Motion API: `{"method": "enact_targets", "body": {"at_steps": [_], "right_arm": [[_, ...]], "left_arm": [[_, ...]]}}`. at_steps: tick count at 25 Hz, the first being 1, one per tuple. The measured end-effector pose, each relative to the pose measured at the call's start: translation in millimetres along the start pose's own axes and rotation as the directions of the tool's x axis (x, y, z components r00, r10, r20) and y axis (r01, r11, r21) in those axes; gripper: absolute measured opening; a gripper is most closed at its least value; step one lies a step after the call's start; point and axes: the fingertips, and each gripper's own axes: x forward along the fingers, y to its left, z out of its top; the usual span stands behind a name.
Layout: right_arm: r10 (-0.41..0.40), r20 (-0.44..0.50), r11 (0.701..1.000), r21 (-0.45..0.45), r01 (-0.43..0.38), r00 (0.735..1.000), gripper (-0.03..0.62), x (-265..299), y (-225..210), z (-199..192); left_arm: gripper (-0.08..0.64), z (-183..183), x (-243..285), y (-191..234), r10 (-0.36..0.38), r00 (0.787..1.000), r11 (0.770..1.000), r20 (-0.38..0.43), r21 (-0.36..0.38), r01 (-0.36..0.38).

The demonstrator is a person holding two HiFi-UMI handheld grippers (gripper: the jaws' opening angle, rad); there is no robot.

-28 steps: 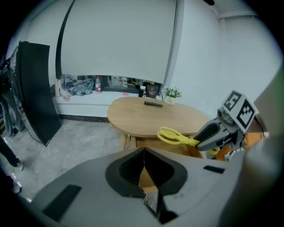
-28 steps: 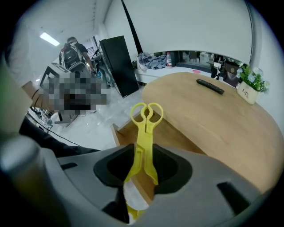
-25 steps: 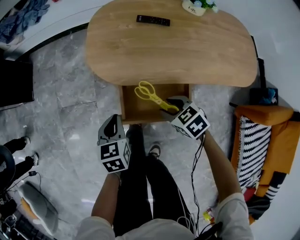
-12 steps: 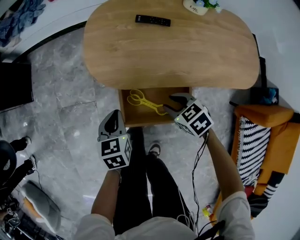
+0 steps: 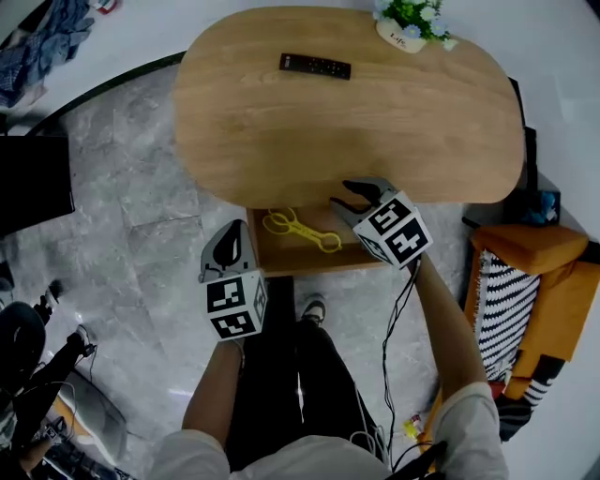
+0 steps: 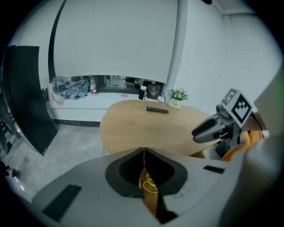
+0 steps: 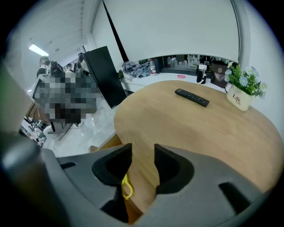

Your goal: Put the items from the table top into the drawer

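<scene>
The yellow scissors (image 5: 300, 228) lie flat in the open wooden drawer (image 5: 309, 262) under the table's near edge. They also show low in the left gripper view (image 6: 150, 183) and in the right gripper view (image 7: 127, 188). My right gripper (image 5: 351, 194) hovers open and empty over the table's front edge, right of the scissors; its jaws frame bare wood (image 7: 143, 162). My left gripper (image 5: 226, 246) stays shut and empty at the drawer's left front corner, pads meeting in a thin line (image 6: 143, 153). A black remote (image 5: 315, 66) rests at the table's (image 5: 375, 122) far side.
A white pot of flowers (image 5: 411, 23) stands at the table's far right. An orange seat with a striped cushion (image 5: 511, 291) is at the right, a black panel (image 5: 33, 183) at the left. The person's legs (image 5: 300, 375) stand before the drawer on grey marble floor.
A second ago my right gripper held the scissors over the drawer. It let them go; they now lie in the drawer. Both grippers have moved toward the table.
</scene>
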Motion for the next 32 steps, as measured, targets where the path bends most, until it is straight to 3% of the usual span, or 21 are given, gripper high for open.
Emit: {"method": "enact_targets", "body": {"at_steps": [9, 17, 26, 32], "right_arm": [[-0.021, 0.006, 1.0, -0.003, 0.021, 1.0, 0.153, 28.8, -69.1, 67.6], [-0.055, 0.01, 0.997, -0.059, 0.055, 0.998, 0.161, 56.1, -132.3, 126.9], [-0.072, -0.022, 0.992, -0.102, 0.069, 0.997, 0.184, 78.4, -173.7, 155.1], [-0.066, -0.048, 0.979, -0.196, 0.055, 0.997, 0.202, 97.2, -190.6, 170.8]], "left_arm": [[0.009, 59.6, 62.5, 22.9, -0.009, 1.0, 1.0, -0.007, -0.001, 0.009], [0.009, 96.2, 119.6, 49.6, 0.002, 1.0, 1.0, -0.007, -0.001, -0.002], [0.009, 112.2, 155.3, 59.1, 0.007, 1.0, 0.999, -0.022, -0.042, -0.008], [0.009, 125.2, 173.1, 63.8, 0.005, 1.0, 0.999, -0.008, -0.045, -0.006]]}}
